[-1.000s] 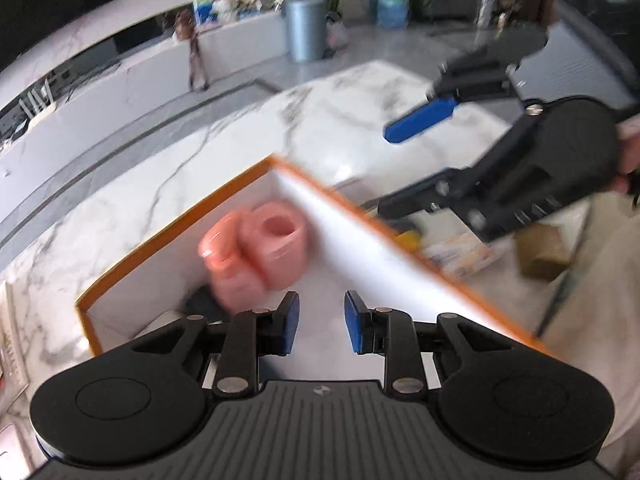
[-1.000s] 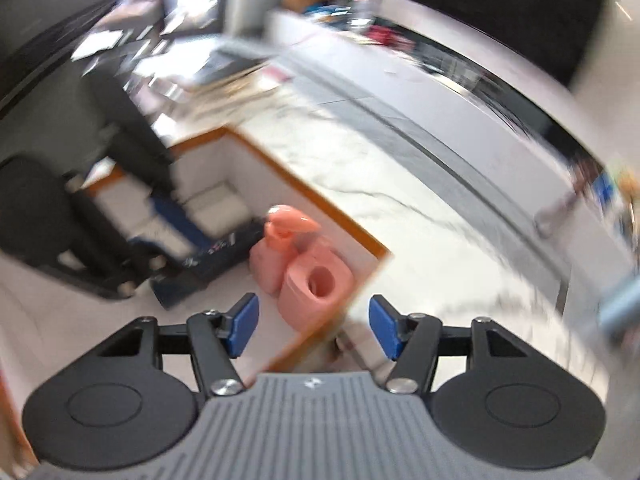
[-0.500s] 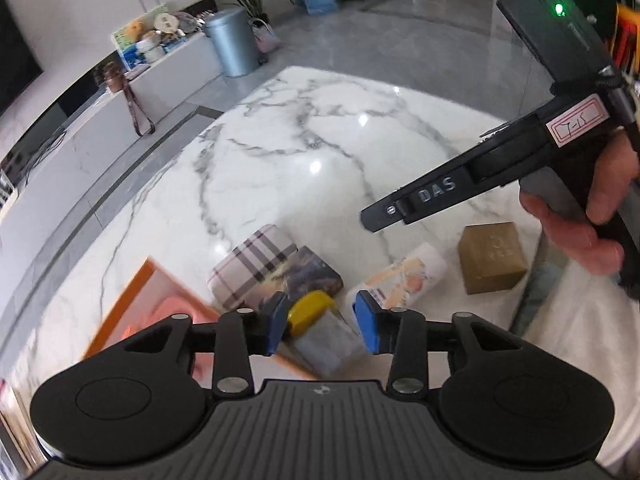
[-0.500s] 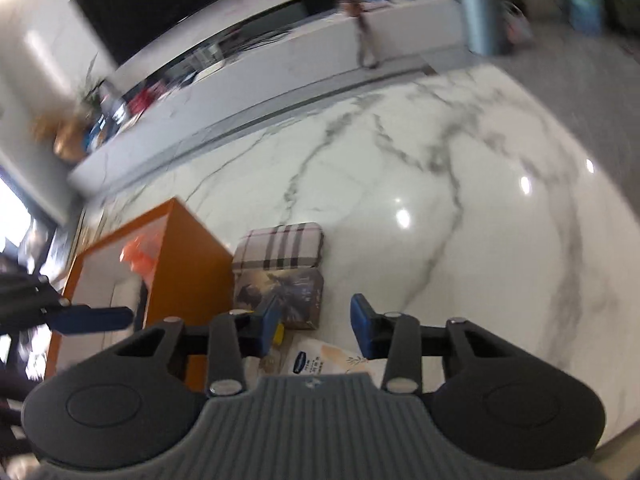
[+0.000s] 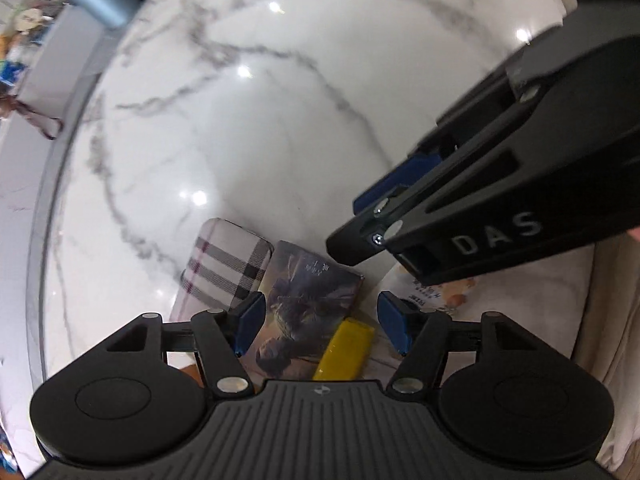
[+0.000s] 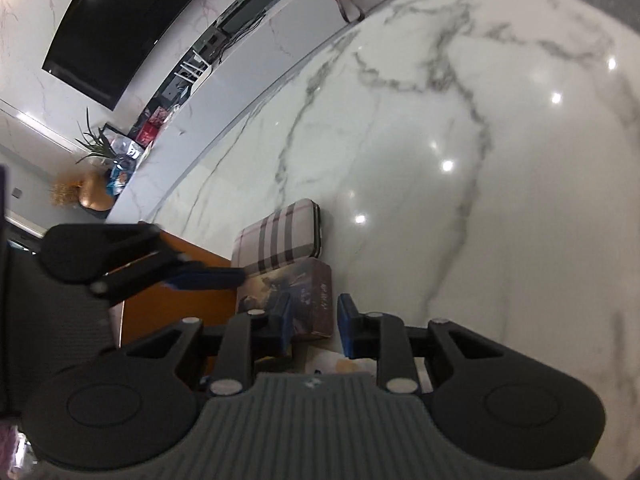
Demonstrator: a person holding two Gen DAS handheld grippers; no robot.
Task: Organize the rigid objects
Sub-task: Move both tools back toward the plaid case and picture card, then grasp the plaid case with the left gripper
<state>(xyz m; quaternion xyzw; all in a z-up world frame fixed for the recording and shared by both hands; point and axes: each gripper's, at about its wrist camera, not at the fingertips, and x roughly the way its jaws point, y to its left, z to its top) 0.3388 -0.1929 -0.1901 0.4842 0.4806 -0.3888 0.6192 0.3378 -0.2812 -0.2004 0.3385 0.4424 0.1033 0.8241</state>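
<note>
I had swung away from the orange box (image 6: 176,292) and down over the pile on the desk (image 5: 280,120). My left gripper (image 5: 320,320) was spreading its jaws above the picture box (image 5: 304,304); my right gripper (image 6: 314,326) was closing, empty. Next pick, I judged.

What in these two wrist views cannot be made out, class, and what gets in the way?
- Yellow object, left wrist view: its near end is hidden behind the left gripper body.
- Printed packet, left wrist view: mostly covered by the right gripper; text too small.
- Orange box, right wrist view: its inside is hidden by the blurred left gripper.
- Picture box, right wrist view: near end behind the fingers.
</note>
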